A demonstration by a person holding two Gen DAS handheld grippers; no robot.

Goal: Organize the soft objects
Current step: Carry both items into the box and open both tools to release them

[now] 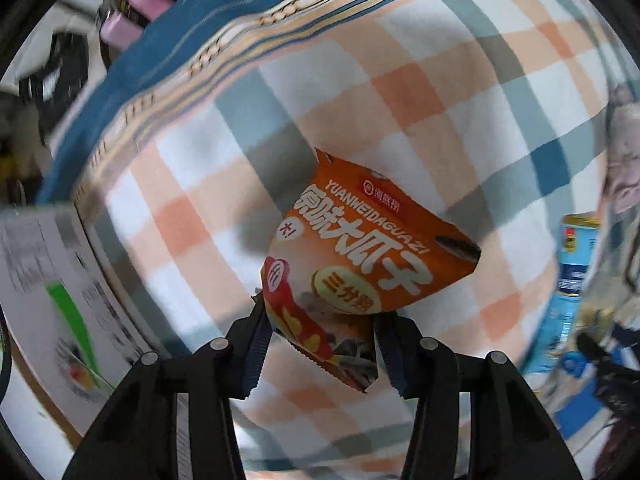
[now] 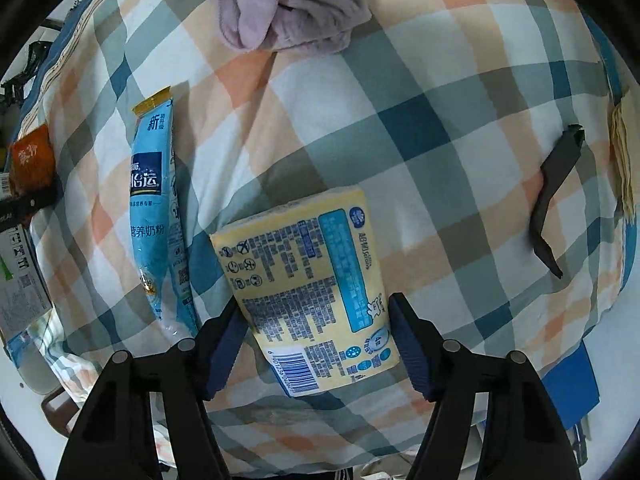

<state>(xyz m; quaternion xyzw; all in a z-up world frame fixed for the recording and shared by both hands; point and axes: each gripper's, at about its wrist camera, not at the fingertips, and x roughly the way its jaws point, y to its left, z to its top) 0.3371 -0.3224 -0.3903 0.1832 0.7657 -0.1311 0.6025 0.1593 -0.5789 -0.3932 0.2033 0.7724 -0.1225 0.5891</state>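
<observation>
My left gripper [image 1: 320,344] is shut on an orange sunflower-seed snack bag [image 1: 360,256] and holds it above the checked bedcover [image 1: 400,92]. The same orange bag shows small at the left edge of the right wrist view [image 2: 32,160]. My right gripper [image 2: 316,344] has its jaws on both sides of a yellow tissue pack [image 2: 308,276] that lies on the bedcover [image 2: 400,100]; whether the pads touch it I cannot tell. A blue milk-powder pouch [image 2: 158,216] lies left of the pack. A lilac towel [image 2: 280,8] is crumpled at the far end.
A black bent strip [image 2: 554,196] lies on the cover at the right, beside a yellowish stack [image 2: 622,148] at the edge. A white printed box [image 1: 52,292] stands at the left. The blue pouch [image 1: 572,280] and pink items [image 1: 132,12] sit at the margins.
</observation>
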